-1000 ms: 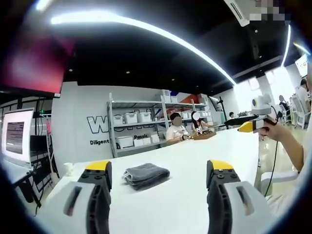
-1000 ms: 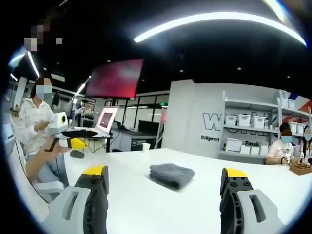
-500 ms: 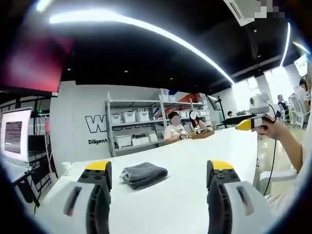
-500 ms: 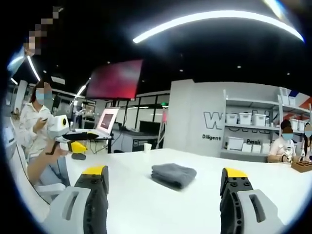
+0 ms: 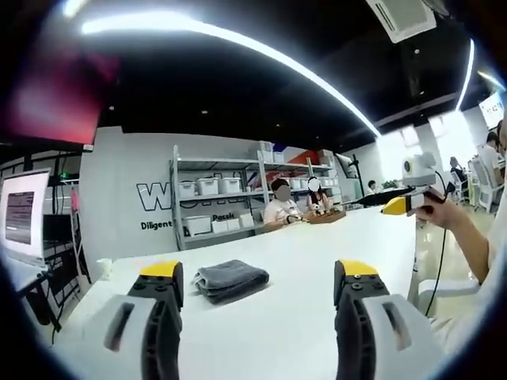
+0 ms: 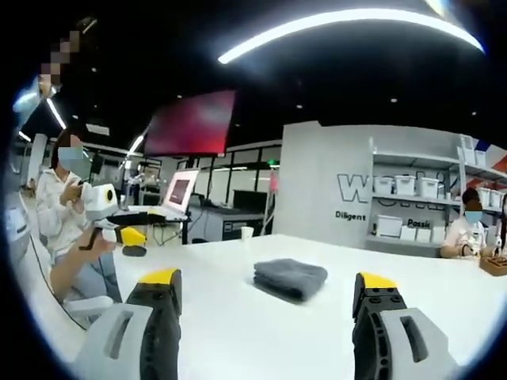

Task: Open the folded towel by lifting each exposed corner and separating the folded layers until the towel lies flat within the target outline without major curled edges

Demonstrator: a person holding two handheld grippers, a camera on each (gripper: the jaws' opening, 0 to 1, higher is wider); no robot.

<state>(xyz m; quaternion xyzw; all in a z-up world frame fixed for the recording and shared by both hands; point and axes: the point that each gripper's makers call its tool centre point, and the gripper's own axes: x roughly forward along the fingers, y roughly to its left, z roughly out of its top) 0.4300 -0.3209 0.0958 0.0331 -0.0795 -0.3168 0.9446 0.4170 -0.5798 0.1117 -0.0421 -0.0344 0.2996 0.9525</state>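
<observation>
Left gripper view: grey towel (image 5: 230, 280) folded thick on white table (image 5: 301, 261); both grippers' jaws wide.

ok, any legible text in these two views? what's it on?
"W" in large letters, the rest cut off by the shelving: grey wall.
"Diligent": same wall, below it.
"Passi", partly hidden: same wall, behind the shelf unit.
Laptop screen: lines of text, too blurred to read.
Grey towel, grippers, storage bins: nothing readable.
</observation>
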